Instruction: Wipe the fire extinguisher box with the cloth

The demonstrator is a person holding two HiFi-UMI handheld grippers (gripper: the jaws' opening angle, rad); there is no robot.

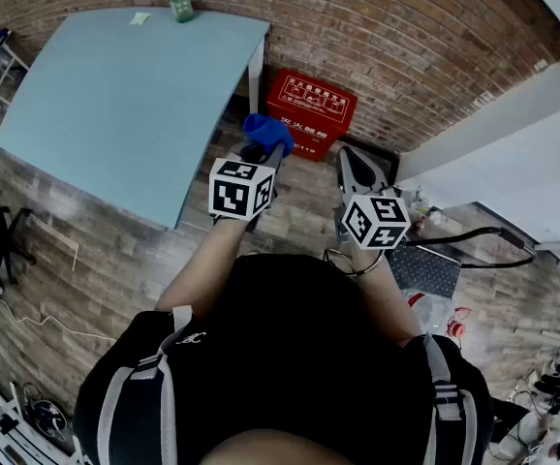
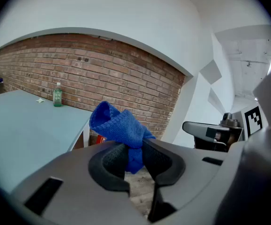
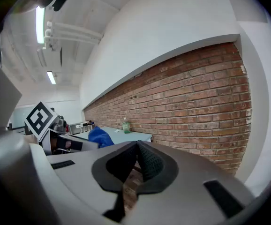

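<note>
The left gripper point(image 2: 135, 148), held out in front of a person standing in a brick-walled room, is clamped on a blue cloth point(image 2: 119, 124). The right gripper point(image 3: 136, 146) is raised beside it with its jaws pressed together on nothing.

The red fire extinguisher box point(image 1: 311, 112) sits on the floor against the wall, just beside the table leg. It is ahead of both grippers and neither one touches it, so wiping looks not yet begun. By its look it is a stiff, flat-sided case, likely steady enough to take pressure without sliding. Its lid and front, printed with white lettering, are the faces open to a pass.

The cloth is a soft knit, bunched above the jaws and pinched low in its folds. It should be light and floppy and will probably mould to the box's edges. The loose upper bunch seems the part to press down, while the present hold near the bottom looks secure enough.

The brick wall point(image 1: 387, 37) runs behind everything, with a white wall point(image 1: 513, 153) meeting it at the right. Grey wood-plank flooring point(image 1: 96, 260) covers the ground. A pale blue table point(image 1: 125, 95) fills the left side, and a small green-tinted bottle point(image 1: 180, 1) stands at its far edge by the bricks.
</note>
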